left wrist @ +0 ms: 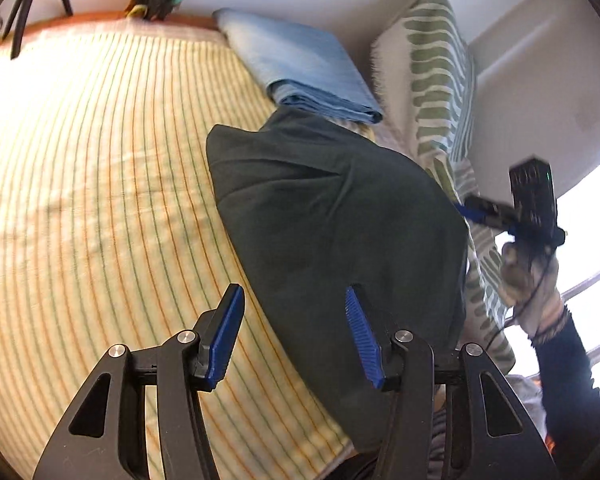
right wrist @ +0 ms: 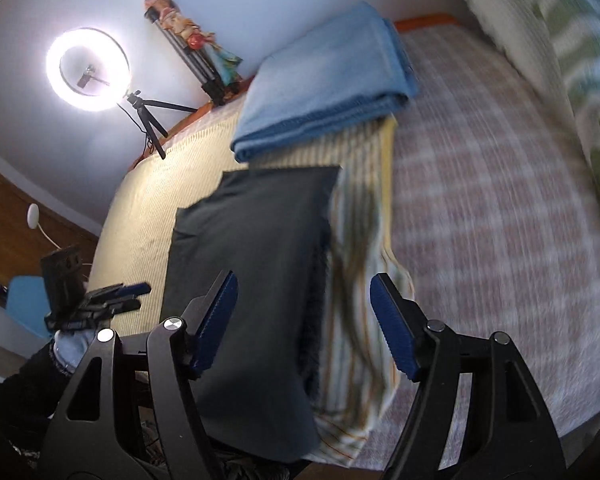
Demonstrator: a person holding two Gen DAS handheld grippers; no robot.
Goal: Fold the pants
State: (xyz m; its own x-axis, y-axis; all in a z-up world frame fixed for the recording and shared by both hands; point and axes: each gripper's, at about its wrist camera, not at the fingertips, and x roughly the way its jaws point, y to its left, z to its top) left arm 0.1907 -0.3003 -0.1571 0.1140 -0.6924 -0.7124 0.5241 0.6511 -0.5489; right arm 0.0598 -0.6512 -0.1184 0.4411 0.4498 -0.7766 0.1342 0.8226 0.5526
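dark green pants (left wrist: 332, 216), yellow striped sheet (left wrist: 100, 160), blue folded blanket (left wrist: 300, 64).

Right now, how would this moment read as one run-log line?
stage: fold done | dark folded pants: flat on striped yellow bedspread | left tongs: open, empty | right tongs: open, empty | folded blue towel: beyond pants

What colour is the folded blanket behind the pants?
Light blue; the folded blanket shows best in the right wrist view.
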